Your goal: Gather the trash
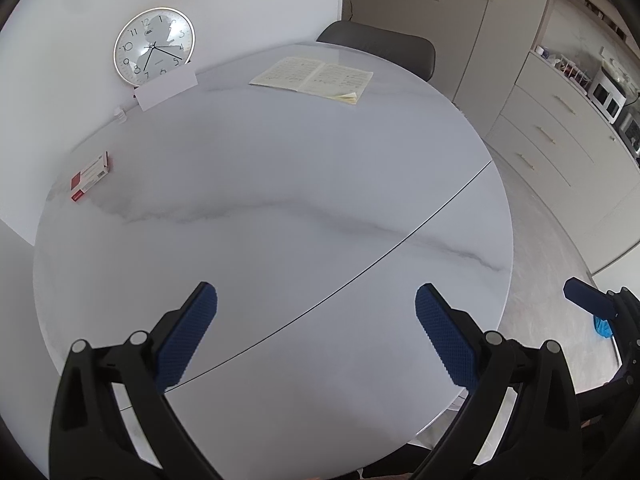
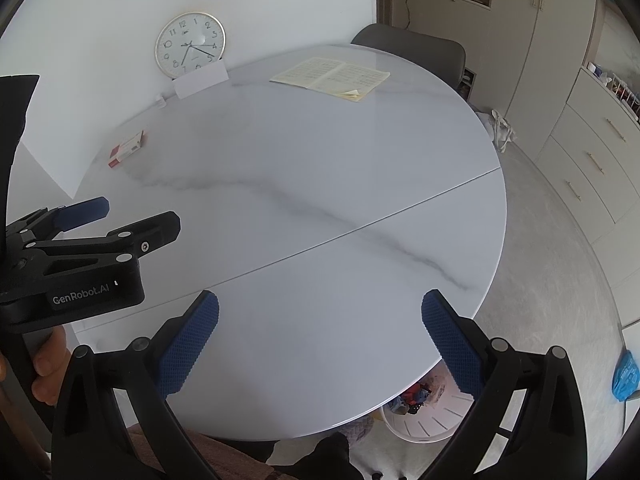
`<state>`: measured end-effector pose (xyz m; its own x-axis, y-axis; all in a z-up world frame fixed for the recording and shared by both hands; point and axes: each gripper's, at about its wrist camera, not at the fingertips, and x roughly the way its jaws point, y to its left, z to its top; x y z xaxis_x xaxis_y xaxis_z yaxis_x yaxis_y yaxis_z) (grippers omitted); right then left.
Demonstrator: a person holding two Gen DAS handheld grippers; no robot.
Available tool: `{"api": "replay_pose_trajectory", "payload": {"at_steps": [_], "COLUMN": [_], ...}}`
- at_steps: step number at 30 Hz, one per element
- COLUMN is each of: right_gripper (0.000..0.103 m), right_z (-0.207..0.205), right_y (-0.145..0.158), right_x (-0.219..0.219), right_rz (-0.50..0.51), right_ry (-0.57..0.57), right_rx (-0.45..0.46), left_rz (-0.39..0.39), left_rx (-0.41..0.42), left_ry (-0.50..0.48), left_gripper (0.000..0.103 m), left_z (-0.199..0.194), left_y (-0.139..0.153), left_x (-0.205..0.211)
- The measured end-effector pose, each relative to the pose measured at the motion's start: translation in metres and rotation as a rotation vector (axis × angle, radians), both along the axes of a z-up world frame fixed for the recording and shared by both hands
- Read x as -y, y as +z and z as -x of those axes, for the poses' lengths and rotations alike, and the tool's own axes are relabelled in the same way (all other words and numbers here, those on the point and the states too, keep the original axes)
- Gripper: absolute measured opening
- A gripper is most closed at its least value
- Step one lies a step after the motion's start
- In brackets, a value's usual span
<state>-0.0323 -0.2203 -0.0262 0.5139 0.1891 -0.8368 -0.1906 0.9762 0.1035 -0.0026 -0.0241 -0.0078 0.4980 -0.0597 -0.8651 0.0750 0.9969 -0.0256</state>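
Observation:
A round white marble table point(image 1: 280, 184) fills both views. My left gripper point(image 1: 316, 332) is open and empty above its near part; it also shows at the left of the right wrist view point(image 2: 120, 216). My right gripper point(image 2: 320, 340) is open and empty above the near edge; one of its fingers point(image 1: 588, 302) shows at the right of the left wrist view. A white slatted waste basket point(image 2: 428, 412) with colourful scraps in it stands on the floor under the near edge. A small red and white box point(image 1: 90, 176) lies at the left of the table, also in the right wrist view point(image 2: 126, 149).
An open book point(image 1: 312, 78) lies at the far side, also in the right wrist view point(image 2: 330, 76). A wall clock point(image 1: 154, 46) and a white card point(image 1: 166, 90) stand at the back left. A grey chair point(image 1: 380, 46) is behind the table. Drawers point(image 2: 592, 168) line the right wall. A blue item point(image 2: 626, 376) lies on the floor.

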Motion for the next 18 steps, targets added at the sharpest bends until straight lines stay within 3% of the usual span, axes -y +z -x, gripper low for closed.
{"api": "replay_pose_trajectory", "payload": {"at_steps": [18], "right_gripper": [0.101], "right_z": [-0.001], "right_y": [0.000], "right_x": [0.004], "right_rz": [-0.003], "right_ry": [-0.009], "right_rx": [-0.001], "left_rz": [-0.002], "left_rx": [0.005], "left_ry": [-0.022], "left_gripper": [0.095], "left_z": [0.002], "left_y": [0.001], "left_x": [0.011]}}
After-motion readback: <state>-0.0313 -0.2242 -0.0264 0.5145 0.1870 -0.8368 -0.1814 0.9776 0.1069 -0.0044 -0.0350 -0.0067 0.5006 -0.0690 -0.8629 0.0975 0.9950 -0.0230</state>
